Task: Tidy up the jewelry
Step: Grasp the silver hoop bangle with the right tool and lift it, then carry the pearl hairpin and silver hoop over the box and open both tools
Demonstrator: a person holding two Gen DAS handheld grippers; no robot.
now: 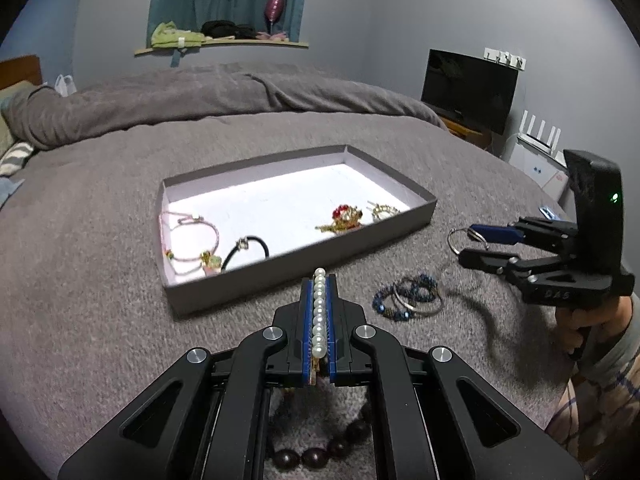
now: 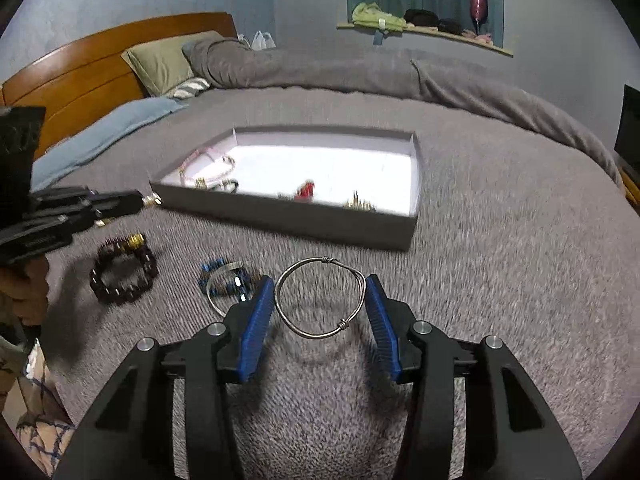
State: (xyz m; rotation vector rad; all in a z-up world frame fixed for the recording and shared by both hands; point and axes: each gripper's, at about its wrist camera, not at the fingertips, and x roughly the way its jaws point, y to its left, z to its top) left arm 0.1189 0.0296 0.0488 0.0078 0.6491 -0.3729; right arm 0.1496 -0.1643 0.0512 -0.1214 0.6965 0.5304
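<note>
My left gripper point(image 1: 319, 280) is shut on a white pearl strand point(image 1: 318, 312) and holds it above the grey blanket, just in front of the grey tray point(image 1: 304, 276). My right gripper point(image 2: 320, 296) grips a silver wire bangle point(image 2: 320, 298) across its width between the blue pads, lifted off the blanket. The right gripper also shows in the left wrist view point(image 1: 466, 246). The tray point(image 2: 288, 216) holds a pink cord bracelet point(image 1: 192, 240), a black cord point(image 1: 248, 250), a red-gold brooch point(image 1: 344, 218) and a gold piece point(image 1: 384, 211).
On the blanket lie blue bead bracelets with a silver bangle point(image 1: 408, 298), also in the right wrist view point(image 2: 226, 282), and a dark bead bracelet point(image 2: 122, 276), seen under my left gripper point(image 1: 316, 452). A monitor point(image 1: 468, 90) stands at the right. The headboard point(image 2: 92, 76) is at the left.
</note>
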